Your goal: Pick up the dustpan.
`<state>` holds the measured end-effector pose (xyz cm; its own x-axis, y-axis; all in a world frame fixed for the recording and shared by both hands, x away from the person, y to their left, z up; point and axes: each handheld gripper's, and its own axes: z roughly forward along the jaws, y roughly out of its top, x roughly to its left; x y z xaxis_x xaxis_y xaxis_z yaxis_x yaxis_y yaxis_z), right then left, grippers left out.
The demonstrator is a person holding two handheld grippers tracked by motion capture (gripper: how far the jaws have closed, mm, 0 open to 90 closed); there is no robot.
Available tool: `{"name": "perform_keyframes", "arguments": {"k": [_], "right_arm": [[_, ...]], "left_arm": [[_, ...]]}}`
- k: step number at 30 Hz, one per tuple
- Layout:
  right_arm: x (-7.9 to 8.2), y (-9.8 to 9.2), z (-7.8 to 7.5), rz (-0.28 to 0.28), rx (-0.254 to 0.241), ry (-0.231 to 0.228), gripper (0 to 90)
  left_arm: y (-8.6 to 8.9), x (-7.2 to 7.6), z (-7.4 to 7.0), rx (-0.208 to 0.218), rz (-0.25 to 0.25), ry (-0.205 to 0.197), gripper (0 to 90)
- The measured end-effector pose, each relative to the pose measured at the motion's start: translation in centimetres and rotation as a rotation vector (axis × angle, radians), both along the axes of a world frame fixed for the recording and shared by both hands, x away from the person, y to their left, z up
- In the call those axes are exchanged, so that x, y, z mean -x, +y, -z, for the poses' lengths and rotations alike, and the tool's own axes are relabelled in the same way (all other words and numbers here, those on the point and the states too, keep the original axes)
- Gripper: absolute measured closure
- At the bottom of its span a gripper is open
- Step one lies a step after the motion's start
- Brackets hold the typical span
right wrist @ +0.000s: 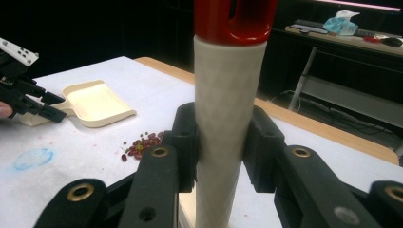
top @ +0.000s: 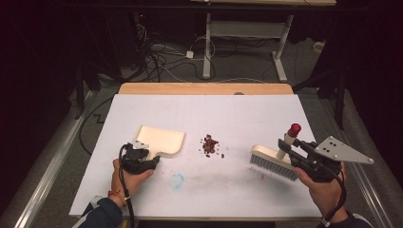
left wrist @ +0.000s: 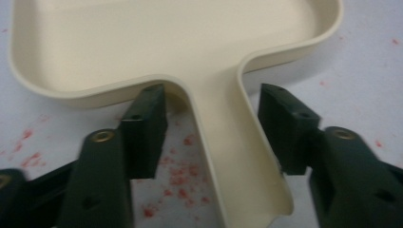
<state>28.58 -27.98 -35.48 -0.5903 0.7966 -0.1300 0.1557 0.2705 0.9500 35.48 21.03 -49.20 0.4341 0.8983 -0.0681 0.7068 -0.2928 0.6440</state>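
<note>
Here the left claw straddles the dustpan handle (gaps both sides)

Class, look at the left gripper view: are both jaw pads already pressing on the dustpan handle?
No: the dustpan handle lies between the pads, with gaps on both sides.

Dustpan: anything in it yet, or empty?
Empty: the dustpan shows a bare cream tray, and the beans lie heaped on the table beside it.

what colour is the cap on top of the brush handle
Red, on the brush handle; the cap shows best in the right gripper view.
</note>
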Motion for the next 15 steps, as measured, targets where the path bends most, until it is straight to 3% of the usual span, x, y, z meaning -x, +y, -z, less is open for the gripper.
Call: {"name": "perform_keyframes", "arguments": {"k": [4, 9, 15], "right_arm": [[-0.1, 0.4, 0.2, -0.01, 0.008, 0.001, 69.6], [-0.2, 0.5, 0.4, -0.011, 0.01, 0.008, 69.6], [-0.5, 0.3, 0.6, -0.002, 0.003, 0.01, 69.6]], "left_arm": [[0.1, -0.1, 0.0, -0.005, -0.016, -0.005, 63.3], [0.4, -0.3, -0.4, -0.035, 0.036, -0.01, 63.8], [0.9, -0.1, -1.4, -0.052, 0.054, -0.026, 64.0]]}}
